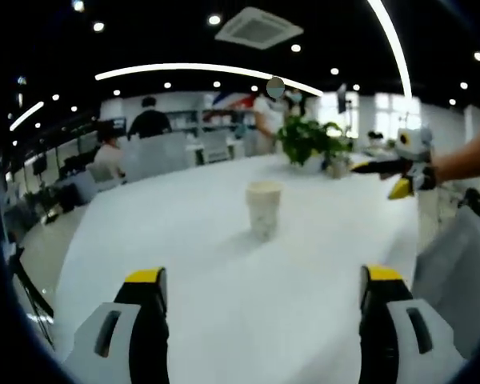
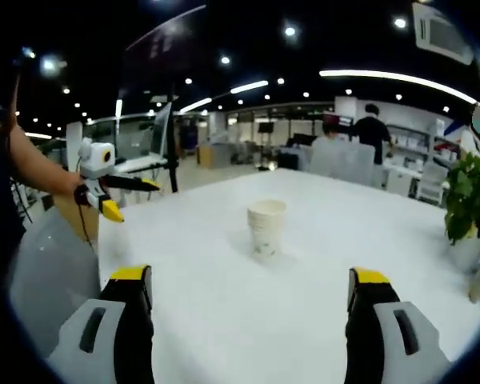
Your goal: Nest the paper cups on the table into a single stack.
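One white paper cup [image 1: 263, 208] [image 2: 266, 228] stands upright near the middle of the white table [image 1: 184, 240] [image 2: 200, 320]. I cannot tell whether others are nested inside it. My left gripper [image 1: 264, 276] is open, its yellow-tipped jaws spread wide short of the cup with nothing between them. It also appears at the left of the right gripper view, the left gripper [image 2: 130, 200] held above the table edge. My right gripper [image 2: 250, 275] is open too, facing the cup from another side. From the left gripper view, the right gripper [image 1: 386, 178] hovers at the right, open and empty.
A potted green plant [image 1: 308, 140] [image 2: 472, 200] stands on the table beyond the cup. A grey chair back [image 1: 456, 264] [image 2: 48, 272] sits at the table's edge. People sit and stand at desks in the office behind [image 1: 148, 120].
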{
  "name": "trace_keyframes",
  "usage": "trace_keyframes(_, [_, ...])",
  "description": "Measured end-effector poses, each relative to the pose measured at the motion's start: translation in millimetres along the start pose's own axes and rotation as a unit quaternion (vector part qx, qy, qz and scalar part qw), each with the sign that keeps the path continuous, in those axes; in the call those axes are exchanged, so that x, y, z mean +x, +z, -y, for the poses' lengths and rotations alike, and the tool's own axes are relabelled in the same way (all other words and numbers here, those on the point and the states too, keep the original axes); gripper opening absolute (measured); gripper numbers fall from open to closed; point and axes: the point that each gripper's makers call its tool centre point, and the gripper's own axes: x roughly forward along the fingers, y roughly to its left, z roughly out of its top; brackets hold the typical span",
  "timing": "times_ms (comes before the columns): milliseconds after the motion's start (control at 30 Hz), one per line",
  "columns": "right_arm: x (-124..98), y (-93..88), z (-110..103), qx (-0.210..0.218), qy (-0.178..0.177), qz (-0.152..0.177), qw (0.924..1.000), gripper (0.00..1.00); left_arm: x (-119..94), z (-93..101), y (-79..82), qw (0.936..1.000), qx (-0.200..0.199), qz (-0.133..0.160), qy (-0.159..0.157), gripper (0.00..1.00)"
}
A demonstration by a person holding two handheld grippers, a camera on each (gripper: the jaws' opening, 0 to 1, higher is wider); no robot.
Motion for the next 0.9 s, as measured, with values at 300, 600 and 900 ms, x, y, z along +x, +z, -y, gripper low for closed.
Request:
trace_keyframes(300, [-16, -9.1, -11, 0.008, -0.001, 0.007, 0.9999, 1.0, -8, 2.9, -5.1, 0.9999, -0.007, 0.005, 0.008, 0.98])
trace_keyframes(600, [-20, -15.6, -14, 0.018, -0.004, 0.005, 0.9998, 1.0, -14, -0.8, -4.5, 0.9996, -0.016, 0.014, 0.02, 0.98])
trace_keyframes(900, [-20, -16.1, -18, 0.016, 0.0, 0.005, 0.9999, 1.0, -15, -2.6, -3.7, 0.9997, -0.014, 0.012, 0.018, 0.98])
